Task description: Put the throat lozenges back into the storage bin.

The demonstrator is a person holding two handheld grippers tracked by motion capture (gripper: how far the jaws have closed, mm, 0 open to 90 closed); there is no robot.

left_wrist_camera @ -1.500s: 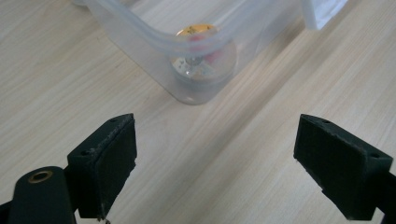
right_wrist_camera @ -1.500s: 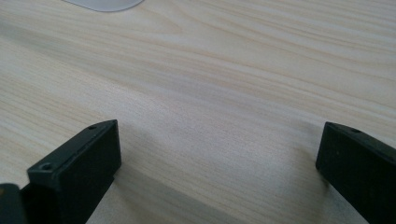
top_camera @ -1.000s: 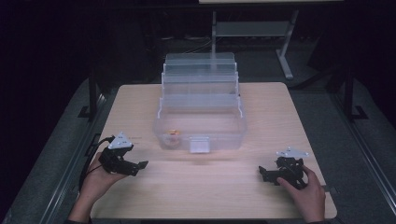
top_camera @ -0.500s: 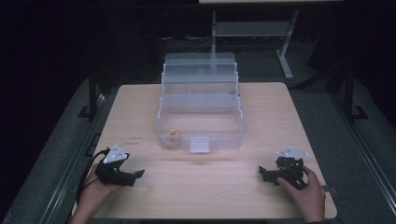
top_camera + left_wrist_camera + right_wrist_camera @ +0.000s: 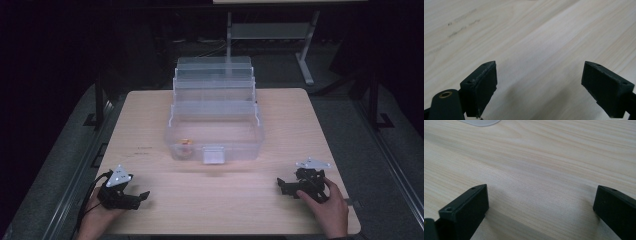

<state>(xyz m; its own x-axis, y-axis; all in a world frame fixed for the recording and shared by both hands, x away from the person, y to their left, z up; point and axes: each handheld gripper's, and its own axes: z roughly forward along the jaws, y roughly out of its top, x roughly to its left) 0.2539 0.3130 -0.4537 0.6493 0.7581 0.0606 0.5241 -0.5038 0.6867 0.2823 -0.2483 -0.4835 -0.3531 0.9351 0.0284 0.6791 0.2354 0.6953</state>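
A clear plastic tiered box stands open in the middle of the wooden table, with a small orange item in its front-left corner. My left gripper rests near the table's front-left edge, held by a hand, and it is open; in the left gripper view only bare wood lies between its jaws. My right gripper sits at the front right, also hand-held and open; in the right gripper view nothing is between its jaws.
The box's white latch faces the front. A pale rim of the box shows at the top of the right gripper view. Faint pencil marks cross the wood. Beyond the table stands a metal frame on dark floor.
My left gripper has drawn back toward the front-left corner of the table. The right gripper has stayed put.
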